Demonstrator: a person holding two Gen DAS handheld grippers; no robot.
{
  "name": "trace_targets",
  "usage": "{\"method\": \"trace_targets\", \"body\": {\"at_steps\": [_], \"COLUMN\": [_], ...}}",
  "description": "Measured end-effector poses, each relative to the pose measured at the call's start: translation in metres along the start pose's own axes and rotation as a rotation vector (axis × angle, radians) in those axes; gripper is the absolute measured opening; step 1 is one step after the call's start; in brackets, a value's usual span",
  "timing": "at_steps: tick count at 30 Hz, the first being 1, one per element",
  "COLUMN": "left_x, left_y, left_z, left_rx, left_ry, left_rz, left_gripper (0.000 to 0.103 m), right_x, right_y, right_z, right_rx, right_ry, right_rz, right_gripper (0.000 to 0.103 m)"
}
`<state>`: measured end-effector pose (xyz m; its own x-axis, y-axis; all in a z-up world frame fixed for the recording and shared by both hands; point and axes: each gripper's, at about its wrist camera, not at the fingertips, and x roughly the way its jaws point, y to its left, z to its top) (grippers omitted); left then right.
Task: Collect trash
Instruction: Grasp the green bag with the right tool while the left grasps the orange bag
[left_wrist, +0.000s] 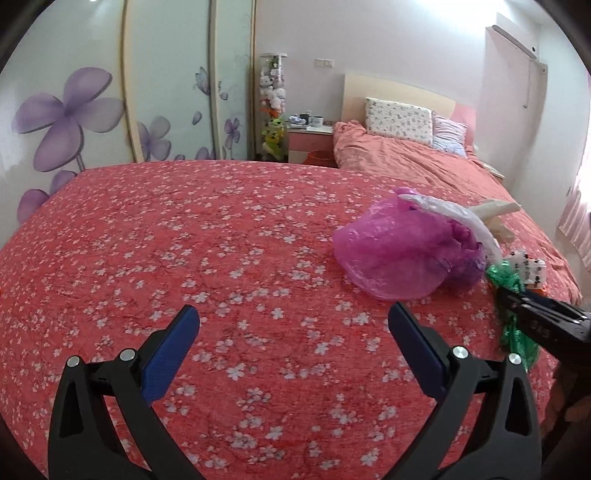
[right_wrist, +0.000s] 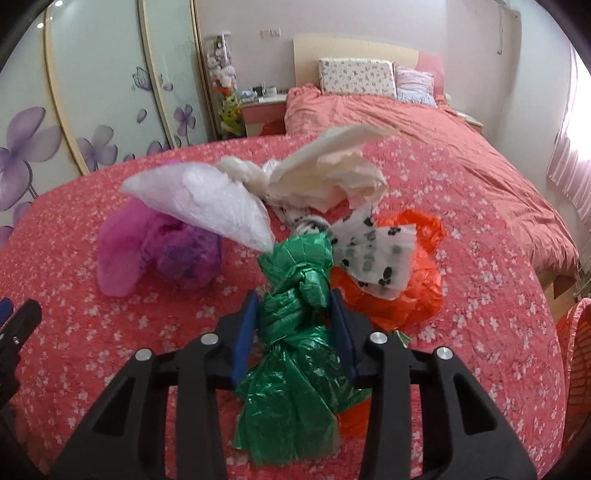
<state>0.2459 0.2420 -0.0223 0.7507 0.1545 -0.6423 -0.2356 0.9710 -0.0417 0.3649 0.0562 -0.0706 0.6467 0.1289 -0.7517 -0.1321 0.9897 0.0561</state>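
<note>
Right wrist view: right hand-held gripper (right_wrist: 293, 317) clenched on green bag (right_wrist: 295, 354).
Left hand-held gripper (left_wrist: 293, 332): released, pink bag (left_wrist: 399, 251) ahead-right on floral-covered counter (left_wrist: 184, 240).

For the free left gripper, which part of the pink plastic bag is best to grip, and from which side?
Probably the loose, flat flap of the pink bag, nearest the open left gripper. Come low from the front: that thin edge lies spread on the tablecloth and fits between the fingers, while the crumpled bulk sits toward the green bag held by the right gripper.
</note>
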Motion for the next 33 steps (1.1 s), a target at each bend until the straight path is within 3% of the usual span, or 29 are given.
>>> {"method": "trace_targets", "body": {"at_steps": [7,16,22,29,32,33], "left_x": [-0.002,-0.015,-0.025,-0.017,-0.006,-0.002], "left_y": [-0.01,-0.047,-0.093,-0.169,-0.198,-0.205], "left_z": [-0.002,-0.004,-0.007,-0.005,-0.008,-0.008], "left_rx": [-0.005,0.039,0.102,0.21,0.253,0.266], "left_ry": [0.011,-0.015,-0.094,-0.038,-0.004,0.011], "left_rz": [-0.066,-0.161,-0.226,-0.336,-0.355,-0.357], "left_gripper": [0.101,0.101,0.101,0.1,0.094,0.087], "right_x": [-0.016,-0.083,-0.107,-0.104,-0.104,-0.104], "right_y": [-0.007,-0.041,-0.099,-0.155,-0.171,-0.176], "right_z": [-0.007,-0.014,-0.021,-0.039,-0.045,-0.048], "right_rx": [0.012,0.073,0.146,0.246,0.261,0.269], "right_ry": [-0.025,-0.148,-0.211,-0.197,-0.196,-0.197], "right_rz": [0.054,0.133,0.014,-0.063,-0.075,-0.077], "right_gripper": [0.031,0.031,0.031,0.031,0.031,0.031]}}
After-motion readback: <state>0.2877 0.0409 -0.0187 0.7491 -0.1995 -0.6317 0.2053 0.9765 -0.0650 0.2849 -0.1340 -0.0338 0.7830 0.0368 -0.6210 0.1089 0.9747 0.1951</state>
